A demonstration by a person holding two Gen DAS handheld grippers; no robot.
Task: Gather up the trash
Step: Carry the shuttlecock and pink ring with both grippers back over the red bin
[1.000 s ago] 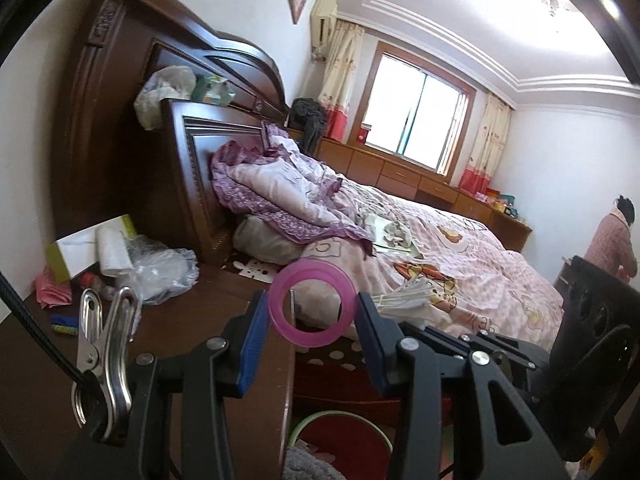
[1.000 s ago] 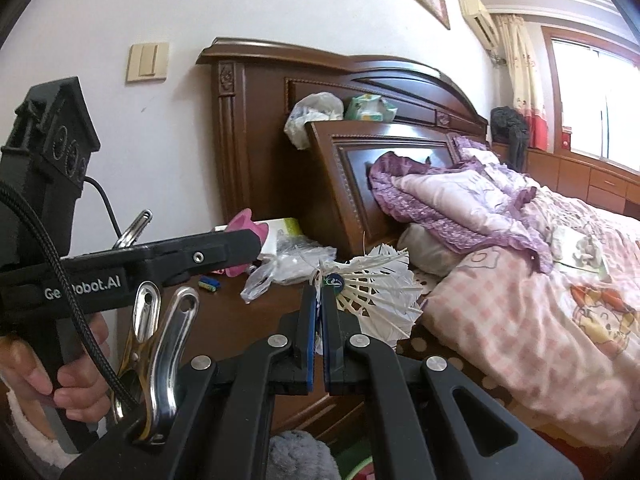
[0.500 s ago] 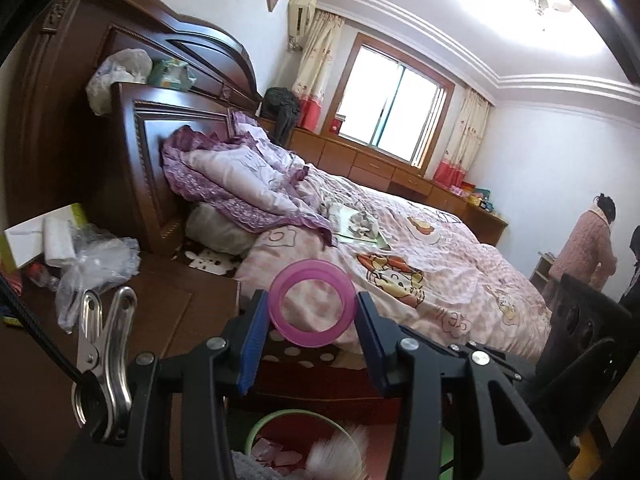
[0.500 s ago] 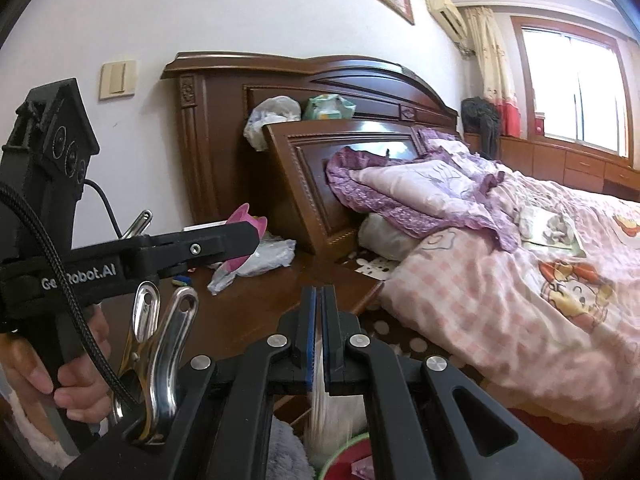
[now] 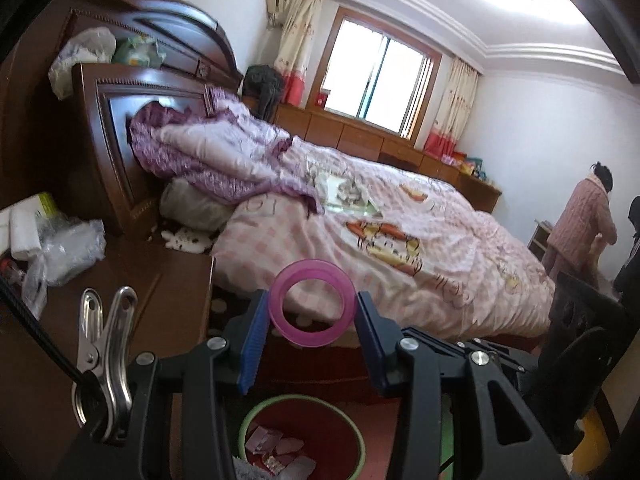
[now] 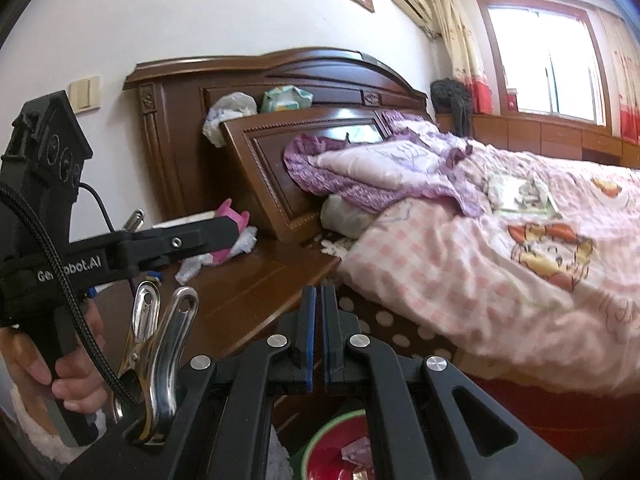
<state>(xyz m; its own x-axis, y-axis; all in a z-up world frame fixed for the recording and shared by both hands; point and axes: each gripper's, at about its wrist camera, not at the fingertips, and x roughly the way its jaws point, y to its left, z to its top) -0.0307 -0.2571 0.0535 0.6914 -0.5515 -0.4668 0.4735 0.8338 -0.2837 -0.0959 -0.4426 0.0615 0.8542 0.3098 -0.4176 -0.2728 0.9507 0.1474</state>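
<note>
Pink ring (image 5: 312, 305) clamped between left claw (image 5: 310, 316) pads, above bin (image 5: 302, 436); right claw (image 6: 319, 336) together, empty.

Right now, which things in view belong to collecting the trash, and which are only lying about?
For the job:
- pink ring, clamped in the left gripper
- green-rimmed bin below, with scraps inside
- right gripper, shut, nothing seen in it

Only lying about:
- clear plastic bag on the nightstand
- purple quilt
- papers on the bed

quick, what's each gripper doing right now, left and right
Left gripper: shut on the pink ring.
Right gripper: shut; nothing visible between its pads.
</note>
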